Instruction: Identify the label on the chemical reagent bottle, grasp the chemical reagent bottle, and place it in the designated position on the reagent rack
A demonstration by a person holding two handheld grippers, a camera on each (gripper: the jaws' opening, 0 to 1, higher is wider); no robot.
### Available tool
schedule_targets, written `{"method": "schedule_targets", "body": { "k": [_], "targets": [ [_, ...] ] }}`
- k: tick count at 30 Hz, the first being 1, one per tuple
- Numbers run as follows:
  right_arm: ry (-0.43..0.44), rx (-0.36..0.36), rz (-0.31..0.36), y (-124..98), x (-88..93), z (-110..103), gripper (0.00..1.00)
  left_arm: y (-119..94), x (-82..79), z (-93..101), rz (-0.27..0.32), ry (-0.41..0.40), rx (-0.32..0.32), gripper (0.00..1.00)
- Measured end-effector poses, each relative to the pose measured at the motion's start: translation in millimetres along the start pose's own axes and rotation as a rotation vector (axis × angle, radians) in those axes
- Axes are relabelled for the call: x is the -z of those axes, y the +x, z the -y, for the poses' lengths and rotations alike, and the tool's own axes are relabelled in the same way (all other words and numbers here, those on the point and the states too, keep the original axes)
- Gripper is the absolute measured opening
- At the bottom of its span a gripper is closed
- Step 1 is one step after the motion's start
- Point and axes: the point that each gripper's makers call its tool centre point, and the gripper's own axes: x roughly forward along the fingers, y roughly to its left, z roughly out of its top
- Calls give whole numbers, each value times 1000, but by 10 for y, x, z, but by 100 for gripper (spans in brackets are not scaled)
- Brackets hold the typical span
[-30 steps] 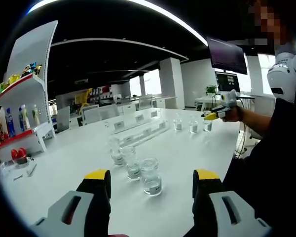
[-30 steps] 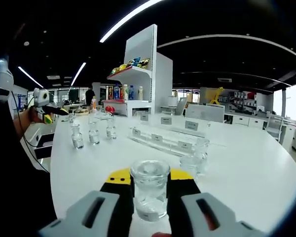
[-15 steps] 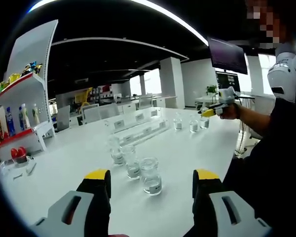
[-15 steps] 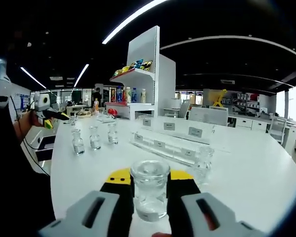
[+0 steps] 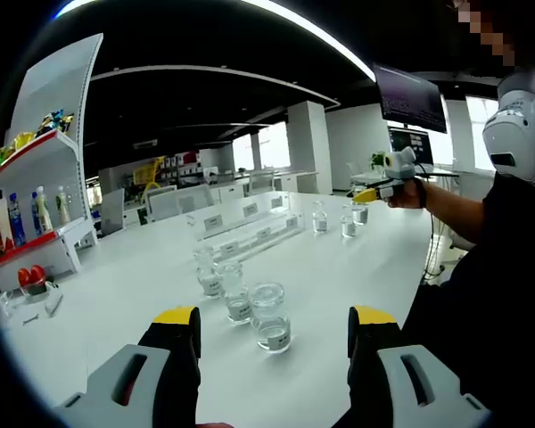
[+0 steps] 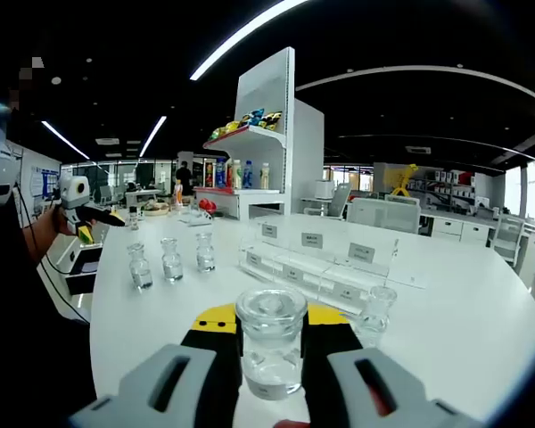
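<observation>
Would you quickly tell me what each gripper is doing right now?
Left gripper: open, holding nothing, above the table.
Right gripper: shut on a clear glass bottle.

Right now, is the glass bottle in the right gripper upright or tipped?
Upright. In the right gripper view, the glass reagent bottle stands vertical between the closed jaws of the right gripper, its round mouth on top.

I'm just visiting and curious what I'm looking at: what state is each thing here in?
Left gripper: open, holding nothing.
Right gripper: shut on a clear reagent bottle, upright, held above the table.
Three bottles near the left gripper: upright on the table.
Three bottles farther off: upright in a row.
Clear reagent rack: standing on the table.
</observation>
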Motion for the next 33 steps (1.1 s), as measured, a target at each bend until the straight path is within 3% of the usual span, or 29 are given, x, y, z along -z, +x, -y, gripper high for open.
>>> {"method": "schedule_targets", "body": {
  "k": [16, 33],
  "targets": [
    [0, -30, 0, 210, -142, 19, 24, -20, -50, -8, 5, -3, -1, 67],
    [11, -48, 5, 437, -313, 52, 24, -87, 4, -2, -3, -17, -14, 66]
  ]
}}
